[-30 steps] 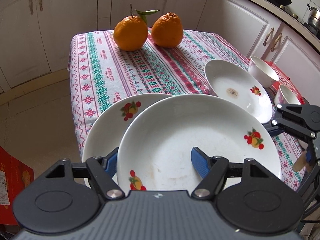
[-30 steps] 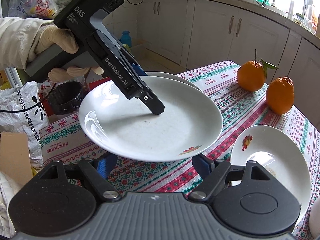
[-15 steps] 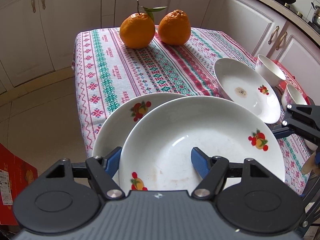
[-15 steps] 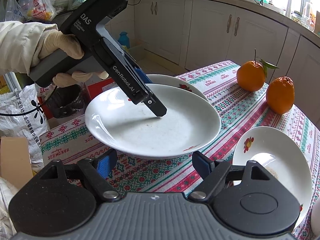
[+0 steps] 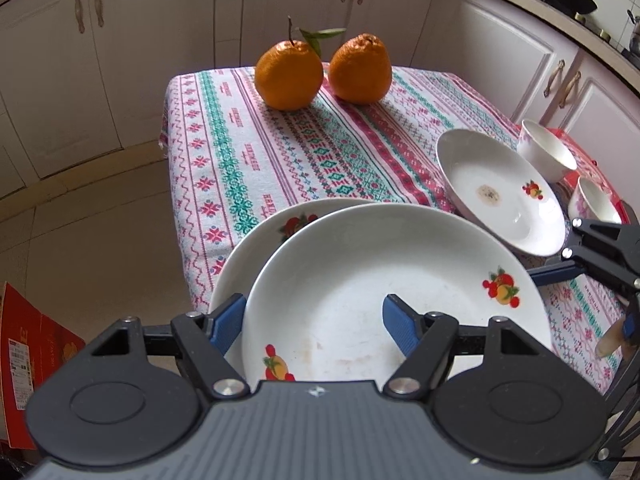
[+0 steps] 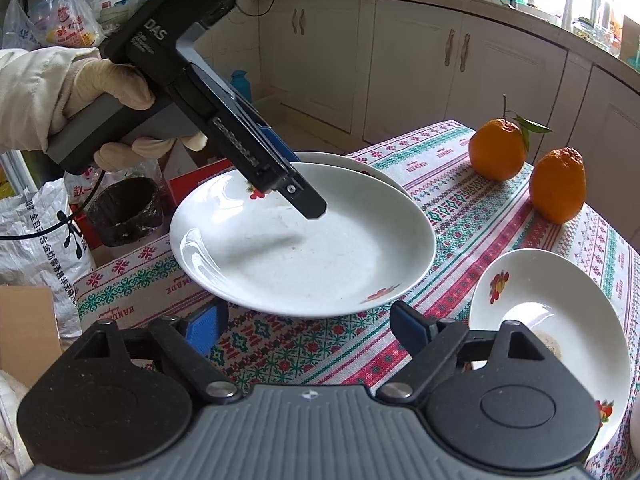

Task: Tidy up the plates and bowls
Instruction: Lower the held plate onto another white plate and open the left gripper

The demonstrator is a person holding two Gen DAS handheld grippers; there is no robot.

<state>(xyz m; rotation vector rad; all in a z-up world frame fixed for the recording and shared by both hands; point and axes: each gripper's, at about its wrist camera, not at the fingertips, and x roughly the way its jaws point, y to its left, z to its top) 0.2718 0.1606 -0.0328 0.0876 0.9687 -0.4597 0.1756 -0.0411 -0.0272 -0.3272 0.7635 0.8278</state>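
The left gripper [image 5: 312, 322] clamps the near rim of a glossy white ceramic plate [image 5: 392, 288], one ribbed blue pad inside the shallow well, the other under the rim. That round, fruit-printed plate hangs tilted over a matching lower plate [image 5: 260, 240] at the table's near edge. The right gripper [image 6: 308, 326] hovers with jaws wide and nothing between them, above the woven, banded tablecloth [image 6: 460, 220]. Further right lies a third plate [image 5: 500, 196] with a brown stain, then two small rounded bowls [image 5: 546, 156]. At the far end sit two dimpled oranges [image 5: 288, 76].
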